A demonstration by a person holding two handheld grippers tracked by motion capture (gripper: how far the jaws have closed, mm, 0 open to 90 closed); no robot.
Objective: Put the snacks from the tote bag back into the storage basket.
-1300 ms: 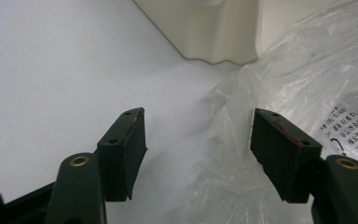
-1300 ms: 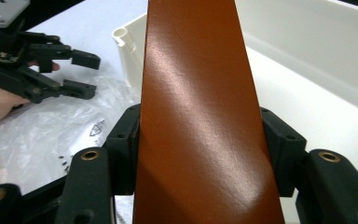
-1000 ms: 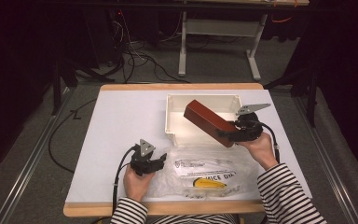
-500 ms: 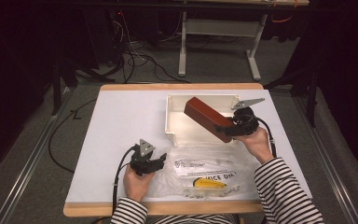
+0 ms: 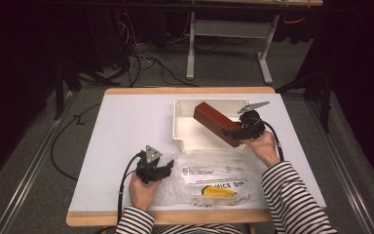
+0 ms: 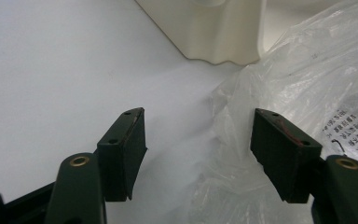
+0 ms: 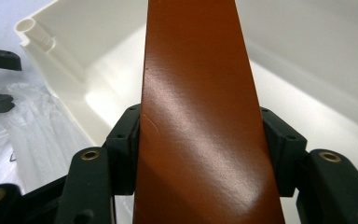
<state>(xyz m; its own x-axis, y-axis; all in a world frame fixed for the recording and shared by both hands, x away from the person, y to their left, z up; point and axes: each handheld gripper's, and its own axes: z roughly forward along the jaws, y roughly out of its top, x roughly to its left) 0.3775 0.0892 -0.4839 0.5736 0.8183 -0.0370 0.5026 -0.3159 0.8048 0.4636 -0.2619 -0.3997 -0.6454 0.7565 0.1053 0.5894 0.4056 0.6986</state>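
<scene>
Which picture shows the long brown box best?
The high view: there the whole brown box shows, tilted over the white tray and clamped in the right claw. The right gripper view shows just its shiny brown face up close, squeezed between the jaws. The left gripper view shows the tray's corner and a plastic bag.

A white tabletop (image 5: pixel 126 126) with a pale wooden edge fills the middle of the high view. A crumpled clear plastic bag (image 5: pixel 214 180) with a printed paper sheet and a yellow piece inside lies at its lower centre. In the upper part of the frame, black cables (image 5: pixel 141 63) trail over grey floor beside a white metal table frame (image 5: pixel 226 34).
</scene>
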